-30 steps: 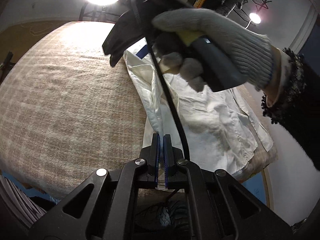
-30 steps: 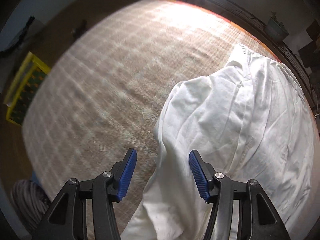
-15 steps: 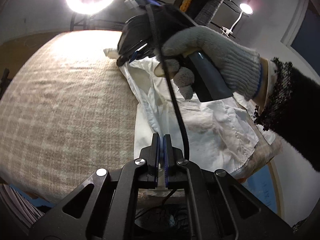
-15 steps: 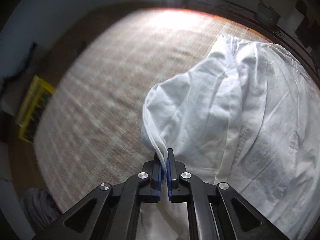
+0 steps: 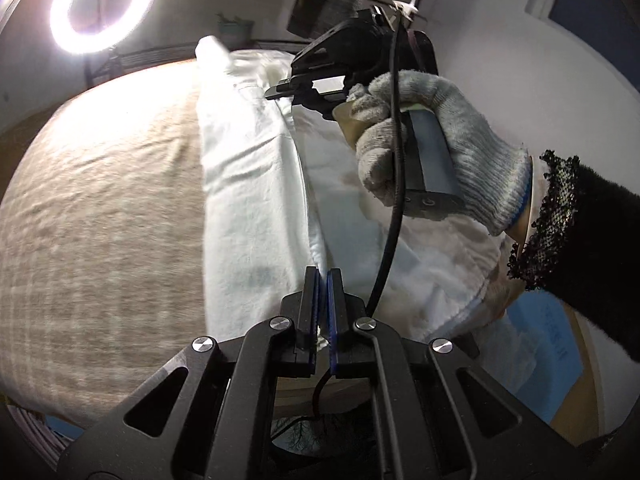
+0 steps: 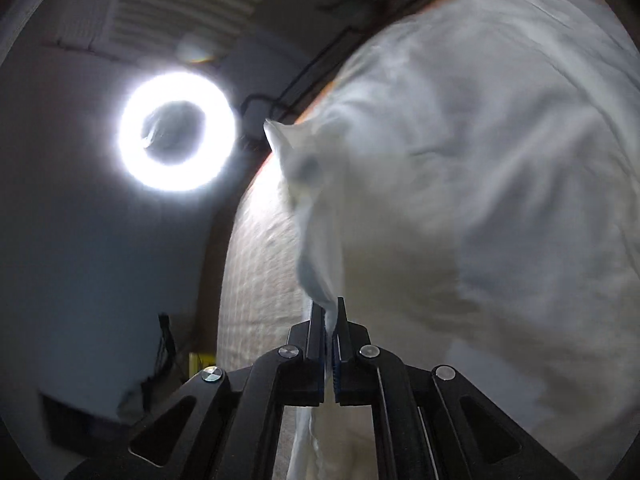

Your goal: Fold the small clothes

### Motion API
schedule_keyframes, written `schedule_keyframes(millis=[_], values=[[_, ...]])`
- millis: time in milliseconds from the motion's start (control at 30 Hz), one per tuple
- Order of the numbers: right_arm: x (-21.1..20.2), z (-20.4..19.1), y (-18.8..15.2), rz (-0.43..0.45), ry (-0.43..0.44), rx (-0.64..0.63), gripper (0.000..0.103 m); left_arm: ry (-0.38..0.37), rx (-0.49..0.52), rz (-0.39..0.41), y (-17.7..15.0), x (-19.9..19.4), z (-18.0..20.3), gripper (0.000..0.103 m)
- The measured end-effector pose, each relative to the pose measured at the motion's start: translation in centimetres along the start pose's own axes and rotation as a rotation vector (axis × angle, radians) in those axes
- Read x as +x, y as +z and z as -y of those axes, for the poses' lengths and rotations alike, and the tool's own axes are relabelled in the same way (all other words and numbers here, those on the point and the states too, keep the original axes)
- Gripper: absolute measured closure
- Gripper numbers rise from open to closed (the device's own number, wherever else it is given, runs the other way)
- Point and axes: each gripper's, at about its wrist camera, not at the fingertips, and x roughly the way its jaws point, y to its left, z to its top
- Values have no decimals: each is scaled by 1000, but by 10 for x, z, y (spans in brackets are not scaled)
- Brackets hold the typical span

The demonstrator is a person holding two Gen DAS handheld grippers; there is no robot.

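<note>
Right gripper [image 6: 329, 312]: raised, pinching the white garment [image 6: 460, 184] edge.
Left gripper [image 5: 322, 280]: fingers together, probably nipping cloth.
Room: bare blanket [image 5: 100, 208] lies left.

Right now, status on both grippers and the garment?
Left gripper shut on white garment edge. Right gripper shut on it too, fold raised above beige cloth. Nothing in the way.

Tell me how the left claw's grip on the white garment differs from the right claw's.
The left claw pinches the white garment low, at a fold edge lying on the checked cloth. The right claw holds a corner lifted, the fabric rising above its fingertips. Both are closed on the same garment.
</note>
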Motion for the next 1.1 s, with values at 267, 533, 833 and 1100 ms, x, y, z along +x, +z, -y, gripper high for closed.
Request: schedule_keyframes(millis=[267,533,833,1100], values=[[7,-17,12,-49,-154,-178,103,6,6,-28,1,12,14,102],[11,-20,11,-122,-234,-262,62,-36,-3,-45,-13,-7,11,79],[-60,-17,-21,-110,-149,-247,55,-24,-26,17,-35,-55,-21,67],[-51,-2,-117,-251,-57,-236,48,-4,-254,17,-32,-38,-92,67]])
